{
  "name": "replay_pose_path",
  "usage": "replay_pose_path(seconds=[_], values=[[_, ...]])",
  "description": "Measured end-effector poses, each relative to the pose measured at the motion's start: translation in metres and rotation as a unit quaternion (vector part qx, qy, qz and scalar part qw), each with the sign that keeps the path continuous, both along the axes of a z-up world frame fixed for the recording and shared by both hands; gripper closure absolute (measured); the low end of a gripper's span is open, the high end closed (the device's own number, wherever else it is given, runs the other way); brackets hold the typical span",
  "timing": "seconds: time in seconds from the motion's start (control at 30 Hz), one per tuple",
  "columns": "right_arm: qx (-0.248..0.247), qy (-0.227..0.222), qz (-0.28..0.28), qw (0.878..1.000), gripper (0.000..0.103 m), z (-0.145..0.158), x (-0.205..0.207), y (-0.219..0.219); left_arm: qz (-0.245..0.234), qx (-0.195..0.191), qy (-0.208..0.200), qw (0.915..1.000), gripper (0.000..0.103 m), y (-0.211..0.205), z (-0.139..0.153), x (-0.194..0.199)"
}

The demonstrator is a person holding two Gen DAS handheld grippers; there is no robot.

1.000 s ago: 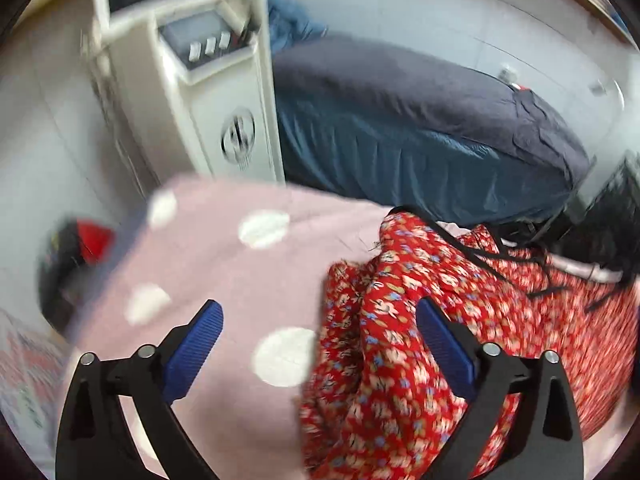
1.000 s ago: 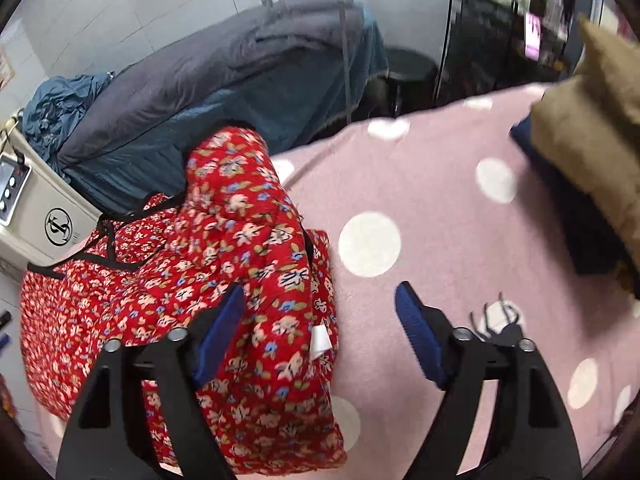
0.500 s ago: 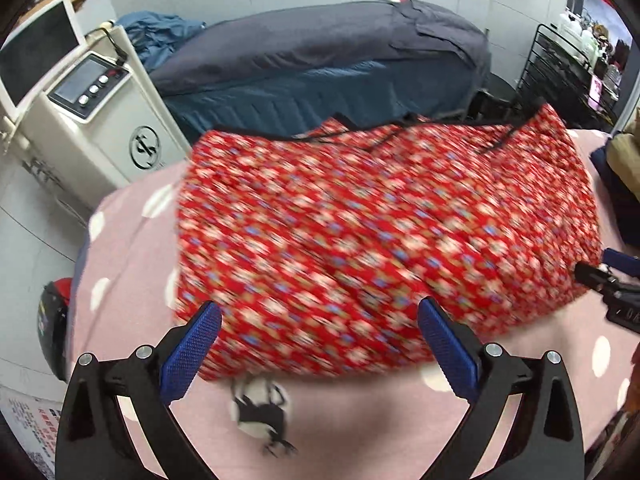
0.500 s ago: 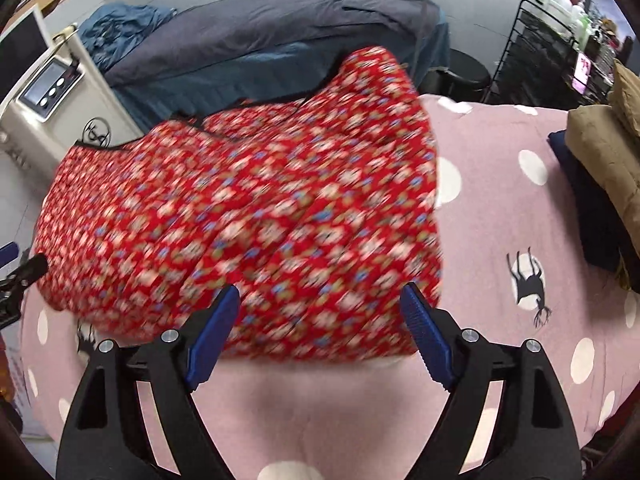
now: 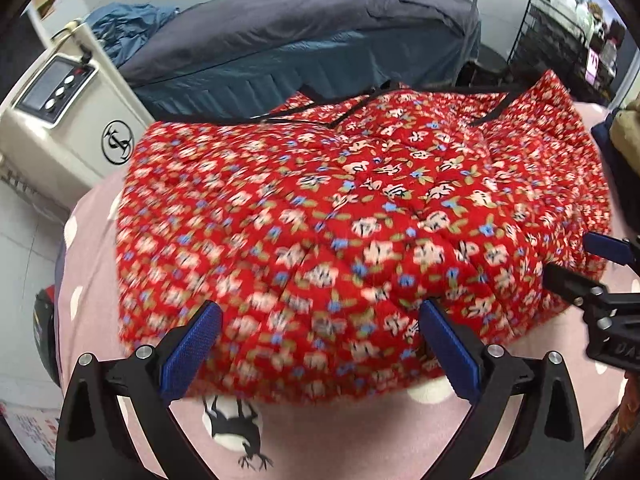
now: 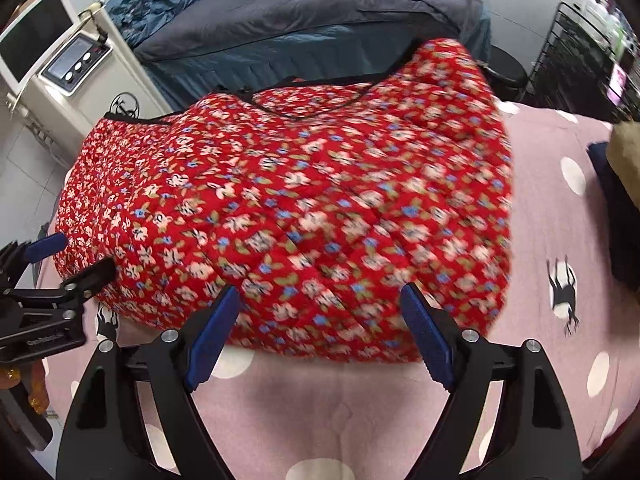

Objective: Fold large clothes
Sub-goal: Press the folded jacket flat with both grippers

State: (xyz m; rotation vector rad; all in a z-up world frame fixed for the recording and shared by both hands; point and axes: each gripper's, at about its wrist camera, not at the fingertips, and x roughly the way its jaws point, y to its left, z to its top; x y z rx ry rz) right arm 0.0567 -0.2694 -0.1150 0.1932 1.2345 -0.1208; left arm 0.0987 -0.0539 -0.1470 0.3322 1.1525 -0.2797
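Pink bedding with white polka dots and small black deer prints [image 5: 352,432] covers the work surface I am looking down on, and beyond its far edge I see a long dark grey and teal padded couch [image 5: 304,36] against a pale tiled wall. At the far left stands a cream machine with a small control panel [image 5: 60,92], and at the right a black wire rack [image 6: 576,52] and a stack of folded clothes, tan over navy [image 6: 620,184]. Spread across the bedding lies the red floral quilted garment [image 5: 360,208], black-edged along its far side, puffed up in the middle and reaching nearly from the left side of the bed to the middle of its right half; parts of it are blurred in both views. My left gripper [image 5: 320,344] has its blue-padded fingers [image 5: 192,348] spread wide, gripping nothing, poised over the garment's near hem. My right gripper [image 6: 320,328] is likewise spread wide and empty, with its blue pads [image 6: 426,336] over the near hem further to the right. In each wrist view I can see the other gripper at the picture's edge, beside a near corner of the garment; I cannot tell whether either touches the cloth.
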Motion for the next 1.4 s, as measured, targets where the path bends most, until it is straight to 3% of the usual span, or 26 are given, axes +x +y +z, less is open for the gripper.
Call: replay_pose_path(seconds=[0.1, 0.3, 0.37, 0.43, 0.53, 0.9, 1.07, 1.23, 1.33, 1.4], values=[[-0.010, 0.030, 0.003, 0.999, 0.020, -0.018, 0.021, 0.001, -0.005, 0.002, 0.016, 0.9999, 0.005, -0.004, -0.011, 0.014], [0.020, 0.028, -0.021, 0.999, 0.012, -0.024, 0.056, -0.010, 0.017, -0.036, 0.033, 0.9986, 0.005, 0.003, -0.009, 0.044], [0.034, 0.062, -0.026, 0.997, 0.006, -0.036, 0.074, -0.016, 0.037, -0.046, 0.045, 0.9972, 0.005, 0.004, -0.012, 0.057], [0.037, 0.112, -0.023, 0.993, 0.005, -0.056, 0.090, -0.017, 0.055, -0.035, 0.064, 0.9958, 0.005, 0.002, -0.023, 0.073], [0.015, 0.145, -0.014, 0.989, 0.004, -0.068, 0.107, -0.011, 0.042, 0.000, 0.088, 0.9952, 0.004, -0.011, -0.043, 0.090], [0.012, 0.203, -0.036, 0.978, 0.004, -0.092, 0.172, -0.008, 0.033, 0.019, 0.130, 0.9908, 0.004, -0.024, -0.061, 0.139], [0.024, 0.232, -0.042, 0.972, 0.004, -0.106, 0.203, -0.016, 0.036, 0.023, 0.124, 0.9914, 0.003, -0.026, -0.063, 0.157], [0.016, 0.203, -0.043, 0.978, 0.004, -0.104, 0.203, -0.017, 0.031, 0.021, 0.102, 0.9941, 0.004, -0.024, -0.059, 0.135], [-0.003, 0.138, -0.038, 0.990, 0.004, -0.096, 0.193, -0.010, 0.031, 0.019, 0.077, 0.9964, 0.004, -0.022, -0.049, 0.121], [-0.022, 0.072, -0.032, 0.997, 0.004, -0.086, 0.181, -0.003, 0.037, 0.006, 0.054, 0.9979, 0.005, -0.017, -0.037, 0.110]])
